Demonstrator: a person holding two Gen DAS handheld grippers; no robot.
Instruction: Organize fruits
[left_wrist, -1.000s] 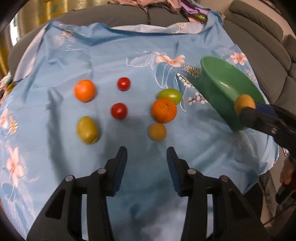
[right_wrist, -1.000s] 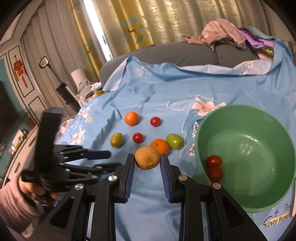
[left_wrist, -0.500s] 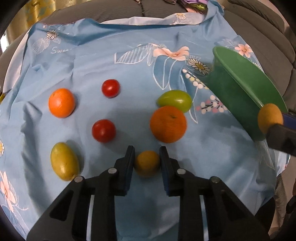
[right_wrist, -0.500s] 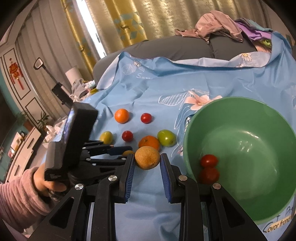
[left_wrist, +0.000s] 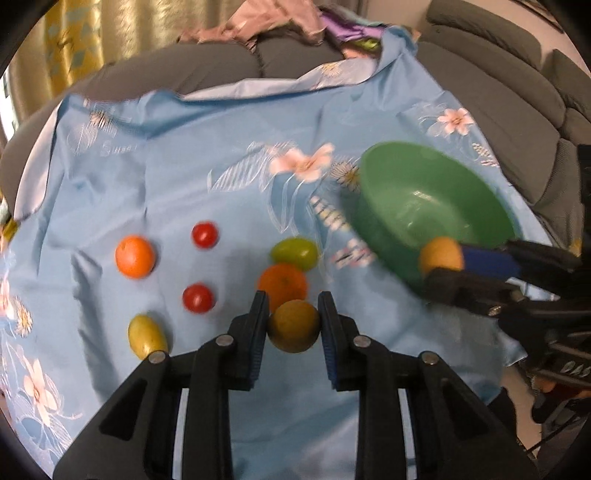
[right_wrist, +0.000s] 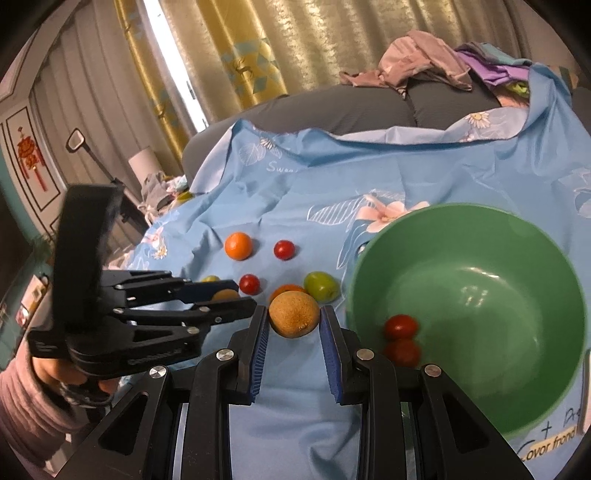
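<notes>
My left gripper is shut on a small yellow-brown fruit and holds it above the blue cloth; it also shows in the right wrist view. My right gripper is shut on a brown kiwi, just left of the green bowl; it also shows in the left wrist view at the bowl's near rim. Two red tomatoes lie in the bowl. On the cloth lie an orange, a green fruit, a second orange, two tomatoes and a yellow-green fruit.
The flowered blue cloth covers a grey sofa. Clothes are piled on the sofa back. Curtains hang behind. The cloth's edge drops off at the right of the bowl.
My left gripper closed on the small yellow-brown fruit and lifted it off the cloth. My right gripper with the kiwi stayed at the bowl's left rim.
</notes>
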